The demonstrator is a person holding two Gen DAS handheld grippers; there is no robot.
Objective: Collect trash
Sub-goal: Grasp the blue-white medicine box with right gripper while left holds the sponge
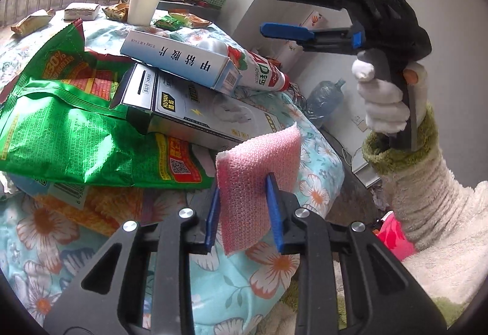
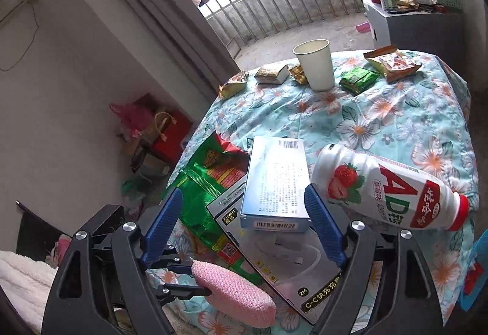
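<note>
Left tongs (image 1: 244,213): we have them clamped on the pink sponge (image 1: 259,182), held upright over the tabletop (image 1: 55,258) edge.
Right tongs (image 2: 244,225): spread wide, holding nothing, raised above the pile.
Trash: blue box (image 2: 274,182) lies on the cable box (image 2: 268,255) and green bag (image 2: 198,194); bottle (image 2: 390,188) lies beside them.
Doing it well: we should likely straddle the blue box across its narrow width, then close squarely so it won't slide.
</note>
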